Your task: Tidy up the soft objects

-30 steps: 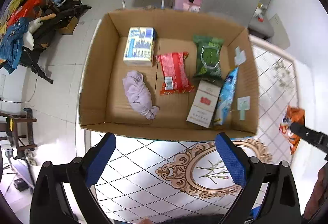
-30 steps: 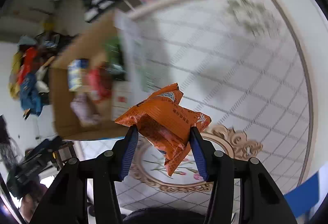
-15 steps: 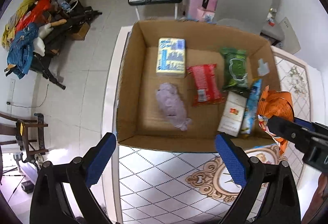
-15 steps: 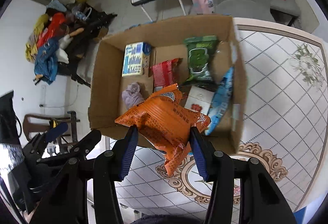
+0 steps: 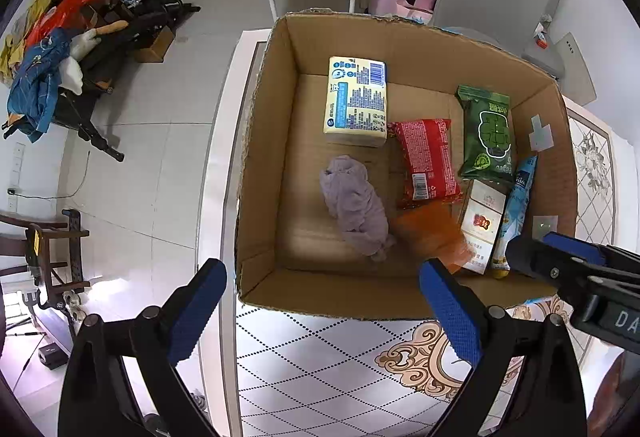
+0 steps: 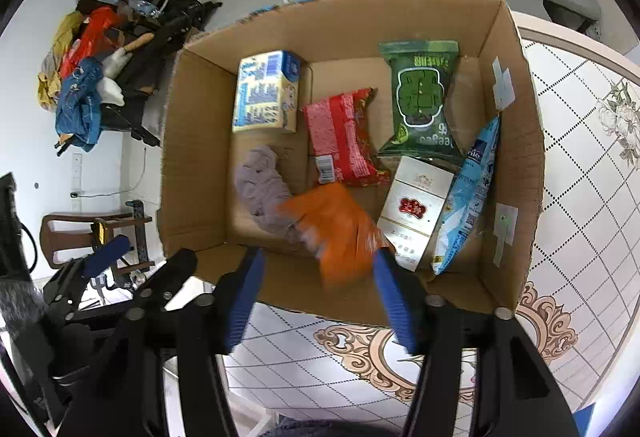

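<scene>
1. The right gripper (image 6: pixel 320 293) has its blue fingers (image 6: pixel 244 297) spread wide with nothing between them; the orange snack packet (image 6: pixel 340 229) is blurred just beyond the tips, over the near part of the cardboard box (image 6: pixel 192 157). Whether it is in the air or already resting on the box floor I cannot tell.
2. The left gripper (image 5: pixel 320 313) hangs above the patterned worktop (image 5: pixel 320 365), fingers equally wide apart and holding nothing.
3. Handling, as I judge it: the orange packet looks light, crinkly and puffy, likely slippery film. The crimped end seam or a pinch across the middle would give the surest hold.
4. The purple cloth (image 5: pixel 356 209) beside it is limp; bunch it at the thickest fold.
5. The right wrist view shows the packet overlapping the cloth's edge and lying near the white carton (image 6: pixel 412 209).
6. The left wrist view alone shows the right gripper's outer side at the box's near right corner, and the packet as a smear beside the red packet (image 5: pixel 428 161).
</scene>
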A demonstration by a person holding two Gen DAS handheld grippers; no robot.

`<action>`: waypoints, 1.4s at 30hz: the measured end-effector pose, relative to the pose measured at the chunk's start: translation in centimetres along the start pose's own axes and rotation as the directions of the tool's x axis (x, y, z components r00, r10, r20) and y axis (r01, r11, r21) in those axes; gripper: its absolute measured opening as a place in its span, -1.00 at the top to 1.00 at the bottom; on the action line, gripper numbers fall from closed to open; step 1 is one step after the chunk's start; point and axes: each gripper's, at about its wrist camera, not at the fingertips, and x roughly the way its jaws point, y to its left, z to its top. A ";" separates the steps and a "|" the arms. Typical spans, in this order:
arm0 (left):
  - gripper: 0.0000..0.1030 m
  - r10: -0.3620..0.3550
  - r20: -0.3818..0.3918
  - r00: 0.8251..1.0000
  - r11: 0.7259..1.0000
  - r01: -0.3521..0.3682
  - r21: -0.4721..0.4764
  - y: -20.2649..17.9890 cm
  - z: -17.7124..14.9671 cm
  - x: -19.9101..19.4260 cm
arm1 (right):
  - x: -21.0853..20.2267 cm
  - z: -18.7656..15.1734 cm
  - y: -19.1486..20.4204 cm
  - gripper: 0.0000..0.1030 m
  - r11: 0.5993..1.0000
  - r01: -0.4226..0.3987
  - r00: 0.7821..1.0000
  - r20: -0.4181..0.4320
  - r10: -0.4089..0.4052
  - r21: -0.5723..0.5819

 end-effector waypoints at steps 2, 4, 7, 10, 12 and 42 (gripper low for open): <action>-0.93 -0.008 0.001 1.000 1.000 0.008 0.001 -0.1 0.1 0.0 | 0.0 0.0 -0.4 -0.56 0.998 0.064 0.998 0.021 -0.064 0.001; -0.93 -0.012 0.005 1.000 1.000 0.012 0.007 -0.3 0.1 -0.1 | -0.3 -0.2 -0.7 -0.59 0.992 0.127 0.991 0.042 -0.127 0.000; -0.93 -0.020 0.011 1.000 1.000 0.020 0.011 -0.6 -0.1 -0.5 | -0.8 -0.7 -1.3 -0.74 0.977 0.213 0.975 0.071 -0.213 0.002; -0.93 -0.028 0.023 0.999 1.000 0.028 0.011 -0.9 -0.3 -1.2 | -1.8 -1.3 -2.0 -0.81 0.964 0.265 0.959 0.103 -0.264 0.011; -0.93 -0.033 0.034 0.999 0.999 0.032 0.012 -1.3 -0.6 -1.8 | -2.7 -1.9 -2.2 -0.84 0.958 0.287 0.949 0.132 -0.286 0.010; -0.93 -0.077 0.364 0.928 0.996 0.057 0.066 -4.0 -12.0 -23.6 | -26.1 -21.0 1.6 -0.86 0.961 0.275 0.817 0.528 -0.232 -0.003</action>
